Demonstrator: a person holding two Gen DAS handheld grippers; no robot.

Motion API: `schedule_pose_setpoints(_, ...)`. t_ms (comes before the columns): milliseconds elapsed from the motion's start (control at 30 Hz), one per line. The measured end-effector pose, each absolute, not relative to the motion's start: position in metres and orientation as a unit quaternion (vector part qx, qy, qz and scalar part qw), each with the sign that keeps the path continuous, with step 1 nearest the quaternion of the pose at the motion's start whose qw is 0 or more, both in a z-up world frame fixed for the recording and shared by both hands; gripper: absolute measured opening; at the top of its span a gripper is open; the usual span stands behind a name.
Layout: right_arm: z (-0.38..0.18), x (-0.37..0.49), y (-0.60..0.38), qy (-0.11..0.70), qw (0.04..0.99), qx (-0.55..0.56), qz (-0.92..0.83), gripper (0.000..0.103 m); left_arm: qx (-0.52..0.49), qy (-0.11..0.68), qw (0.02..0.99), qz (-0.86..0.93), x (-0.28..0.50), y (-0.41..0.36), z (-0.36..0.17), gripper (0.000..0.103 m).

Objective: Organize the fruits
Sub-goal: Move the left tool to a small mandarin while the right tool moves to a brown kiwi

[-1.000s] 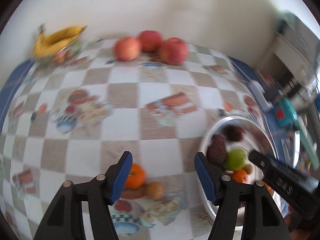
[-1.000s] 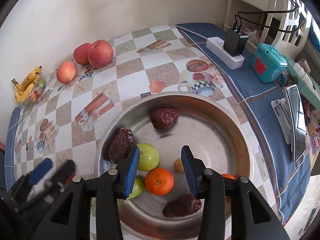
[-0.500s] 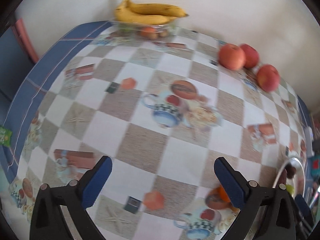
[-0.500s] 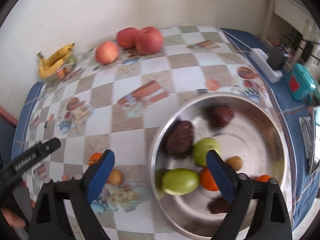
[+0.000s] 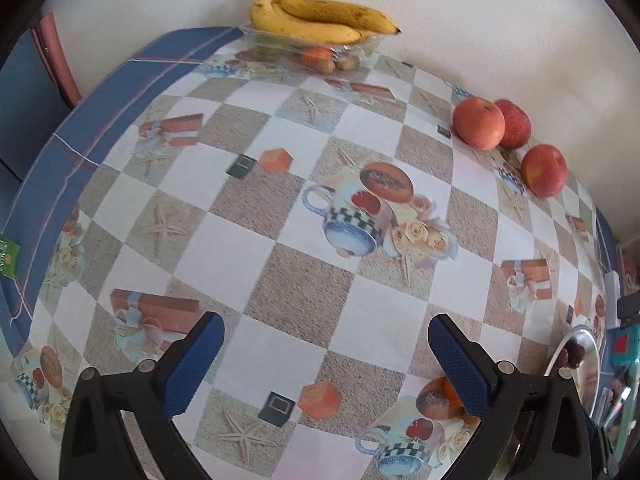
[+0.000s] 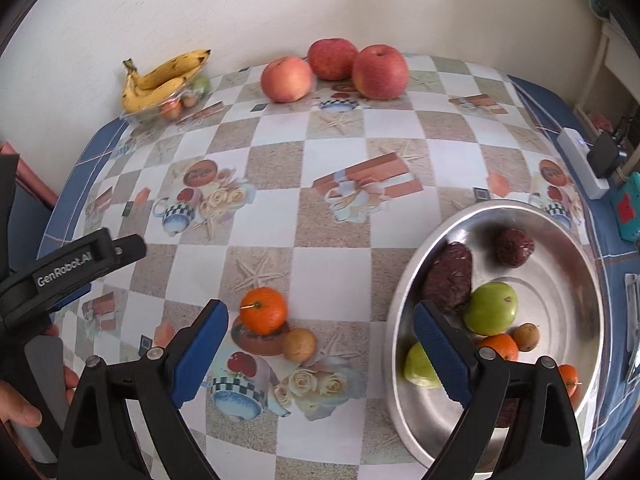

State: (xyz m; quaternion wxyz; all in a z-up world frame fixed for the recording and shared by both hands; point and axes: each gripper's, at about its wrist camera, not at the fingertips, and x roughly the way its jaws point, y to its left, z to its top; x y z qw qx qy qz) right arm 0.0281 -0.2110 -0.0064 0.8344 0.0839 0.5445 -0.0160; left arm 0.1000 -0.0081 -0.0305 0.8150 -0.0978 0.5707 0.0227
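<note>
A checked tablecloth [image 6: 332, 256] covers the table — printed with cups, roses and gift boxes — and blue cloth [image 6: 560, 112] shows past its edges. At the right of the right wrist view lie a white power strip [image 6: 582, 160] with a black plug [image 6: 606, 152], and a teal box [image 6: 628, 208] just below it.

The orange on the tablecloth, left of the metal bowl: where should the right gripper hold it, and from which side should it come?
Grip the orange across its widest middle, coming down from above. It is round, its stem faces up, and a small brown fruit sits close at its lower right, so probably put one finger left and one right. The right gripper is open, empty.
</note>
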Motion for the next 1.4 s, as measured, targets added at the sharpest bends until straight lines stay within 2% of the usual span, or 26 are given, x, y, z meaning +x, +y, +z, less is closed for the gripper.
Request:
schedule_pose_setpoints(233, -0.024, 0.030, -0.207, 0.574, 0.815, 0.084, -0.002, 0.094, -0.079, 0.612, 0.786, -0.020, 0.101, -0.030, -0.050, 0.103)
schedule_pose_setpoints(667, -0.033, 0.030, -0.199, 0.590, 0.806, 0.051, -0.007, 0.093, -0.087, 0.619, 0.771, -0.122, 0.093, -0.075, -0.057, 0.101)
schedule_pose_setpoints(867, -0.041, 0.031, -0.190, 0.600, 0.799, 0.034, 0.007, 0.074, -0.080, 0.638, 0.752, -0.147, 0.091, -0.090, -0.073, 0.082)
schedule_pose_setpoints(900, -0.044, 0.031, -0.188, 0.604, 0.796, 0.031, 0.010, 0.071, -0.082, 0.639, 0.750, -0.151, 0.090, -0.091, -0.075, 0.074)
schedule_pose_setpoints(933, -0.047, 0.031, -0.186, 0.609, 0.793, 0.025, 0.012, 0.068, -0.081, 0.638, 0.750, -0.153, 0.089, -0.092, -0.075, 0.073)
schedule_pose_setpoints(967, -0.050, 0.031, -0.184, 0.613, 0.790, 0.017, 0.011, 0.063, -0.081, 0.635, 0.752, -0.154, 0.089, -0.092, -0.074, 0.071)
schedule_pose_setpoints(1033, -0.052, 0.032, -0.183, 0.613, 0.789, 0.027, 0.017, 0.052, -0.096, 0.636, 0.748, -0.166, 0.089, -0.092, -0.073, 0.058)
schedule_pose_setpoints(1133, -0.053, 0.032, -0.187, 0.614, 0.789, 0.038, 0.015, 0.048, -0.125, 0.642, 0.735, -0.180, 0.089, -0.092, -0.075, 0.048)
schedule_pose_setpoints(1233, -0.056, 0.031, -0.191, 0.619, 0.783, 0.049, 0.015, 0.036, -0.134, 0.641, 0.732, -0.190, 0.086, -0.090, -0.073, 0.038)
schedule_pose_setpoints(1300, -0.057, 0.031, -0.192, 0.622, 0.781, 0.058, 0.019, 0.028, -0.135, 0.639, 0.732, -0.191, 0.085, -0.090, -0.071, 0.036)
schedule_pose_setpoints(1400, -0.055, 0.031, -0.193, 0.620, 0.782, 0.055, 0.019, 0.027, -0.137, 0.638, 0.736, -0.180, 0.087, -0.086, -0.070, 0.036)
